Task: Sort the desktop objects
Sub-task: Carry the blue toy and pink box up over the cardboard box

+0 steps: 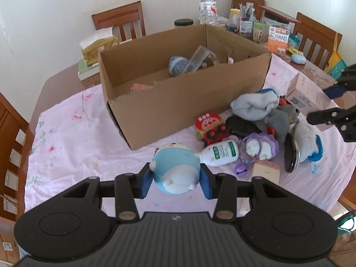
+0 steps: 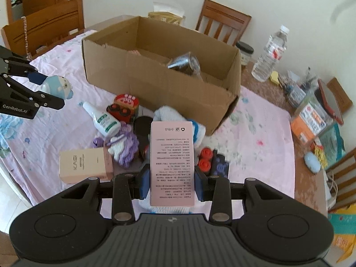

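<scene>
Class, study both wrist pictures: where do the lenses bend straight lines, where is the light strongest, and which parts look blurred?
Left wrist view: fisheye bends the brown cardboard box edges and darkens the corners; daylight is even and soft on the pink floral tablecloth. Right wrist view: same curving; the small red-wheeled toy looks smeared, while print on the pink rectangular carton stays sharp.

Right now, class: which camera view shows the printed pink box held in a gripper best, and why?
The right wrist view: the printed pink box stands front and centre, clamped in the right gripper, its text face fully visible. The left wrist view catches only an angled part at the right edge.
</scene>
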